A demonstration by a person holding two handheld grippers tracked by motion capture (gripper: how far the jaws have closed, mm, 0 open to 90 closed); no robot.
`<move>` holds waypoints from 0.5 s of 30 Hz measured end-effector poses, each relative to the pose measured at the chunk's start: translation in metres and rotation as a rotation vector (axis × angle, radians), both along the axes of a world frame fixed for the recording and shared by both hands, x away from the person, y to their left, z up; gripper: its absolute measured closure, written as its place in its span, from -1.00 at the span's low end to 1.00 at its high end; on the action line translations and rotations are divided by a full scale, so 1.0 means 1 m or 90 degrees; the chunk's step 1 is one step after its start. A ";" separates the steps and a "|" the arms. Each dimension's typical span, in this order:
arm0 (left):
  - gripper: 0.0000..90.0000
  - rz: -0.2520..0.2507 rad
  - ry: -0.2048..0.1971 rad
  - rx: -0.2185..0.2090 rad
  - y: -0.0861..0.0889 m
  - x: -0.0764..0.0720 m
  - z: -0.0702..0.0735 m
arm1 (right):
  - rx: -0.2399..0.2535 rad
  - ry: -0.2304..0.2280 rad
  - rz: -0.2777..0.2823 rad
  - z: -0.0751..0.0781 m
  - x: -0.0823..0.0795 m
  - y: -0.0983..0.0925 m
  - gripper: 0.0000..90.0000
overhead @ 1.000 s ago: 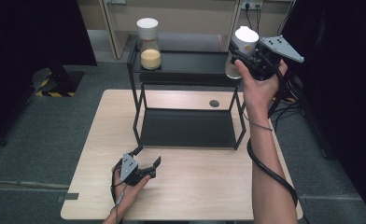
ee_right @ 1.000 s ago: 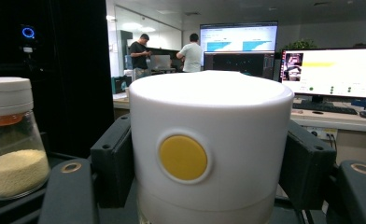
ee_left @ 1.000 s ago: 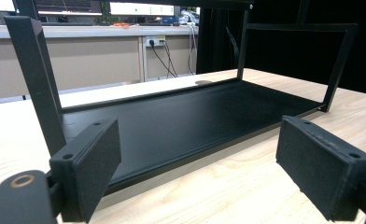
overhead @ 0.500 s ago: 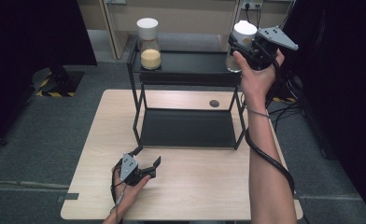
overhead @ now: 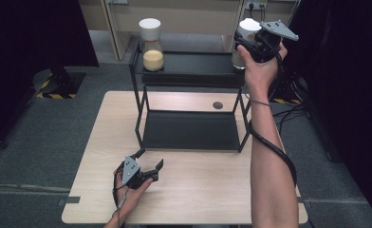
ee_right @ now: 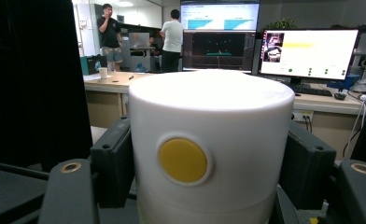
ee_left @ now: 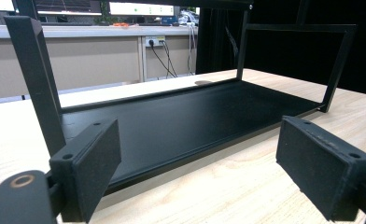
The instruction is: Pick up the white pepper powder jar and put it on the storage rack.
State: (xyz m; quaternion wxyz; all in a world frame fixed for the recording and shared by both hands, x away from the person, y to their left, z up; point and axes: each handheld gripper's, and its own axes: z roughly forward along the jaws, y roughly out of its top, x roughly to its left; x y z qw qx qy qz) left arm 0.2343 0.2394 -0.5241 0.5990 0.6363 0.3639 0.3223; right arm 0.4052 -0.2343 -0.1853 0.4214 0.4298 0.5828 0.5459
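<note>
My right gripper (overhead: 246, 45) is shut on a jar with a white lid (overhead: 247, 26) and holds it at the right end of the black rack's top shelf (overhead: 193, 64). In the right gripper view the white lid (ee_right: 211, 140) with a yellow dot sits squeezed between both pads (ee_right: 112, 161). A second jar (overhead: 152, 45), with a white lid and yellow contents, stands on the top shelf's left end. My left gripper (overhead: 149, 158) rests on the wooden table (overhead: 212, 190) in front of the rack, open, with nothing between its pads (ee_left: 90, 165).
The rack's lower shelf (overhead: 189, 130) is bare; it lies just ahead in the left gripper view (ee_left: 181, 121). A dark round hole (overhead: 217, 105) marks the table behind the rack. Desks, monitors and people stand beyond the table.
My right hand has carried the jar farther away and slightly upward, toward the top shelf's right end. The left gripper has stayed where it was.
</note>
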 end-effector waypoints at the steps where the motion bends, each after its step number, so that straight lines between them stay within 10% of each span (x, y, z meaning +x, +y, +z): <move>1: -0.70 -0.001 -0.001 0.002 0.000 0.000 0.000 | -0.002 0.001 -0.001 0.001 0.001 0.000 -0.32; 15: -0.71 -0.001 -0.003 0.003 0.000 0.000 0.000 | -0.016 0.013 -0.012 -0.002 0.008 0.002 -0.32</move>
